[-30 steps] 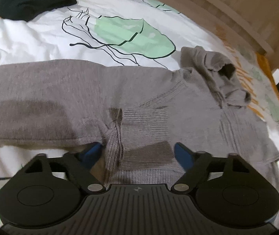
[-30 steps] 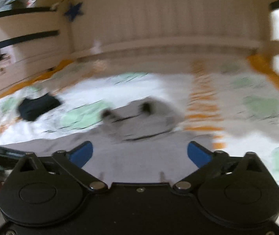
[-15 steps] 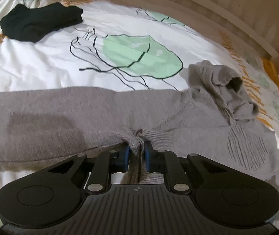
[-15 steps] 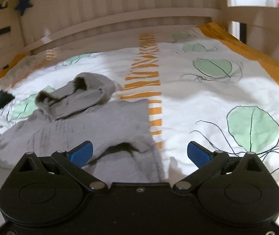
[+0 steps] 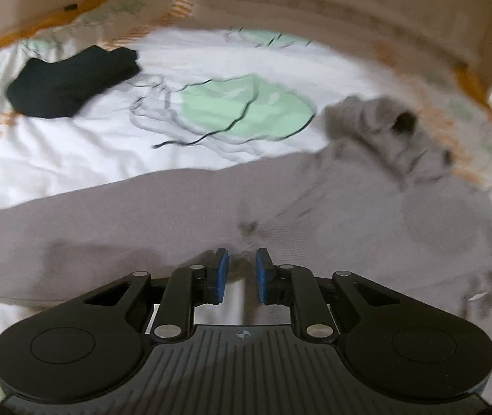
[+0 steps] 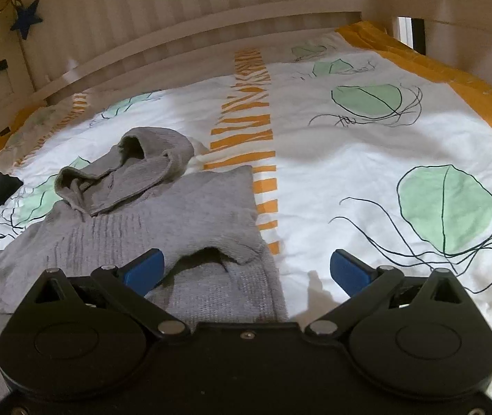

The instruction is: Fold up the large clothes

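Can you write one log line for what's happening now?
left gripper: jaws just closed, pinching grey hoodie | right gripper: open above hoodie edge

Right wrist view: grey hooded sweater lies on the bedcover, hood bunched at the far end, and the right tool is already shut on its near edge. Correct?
Not quite. In the right wrist view the right tool is open, its blue pads spread wide either side of the grey hooded sweater's near edge, not shut on it. The rest holds: the sweater lies on the bedcover, hood bunched at the far end.

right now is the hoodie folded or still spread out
Mostly spread: the hoodie lies flat on the bed, hood bunched, one sleeve stretched out sideways. Only the near hem looks turned under.
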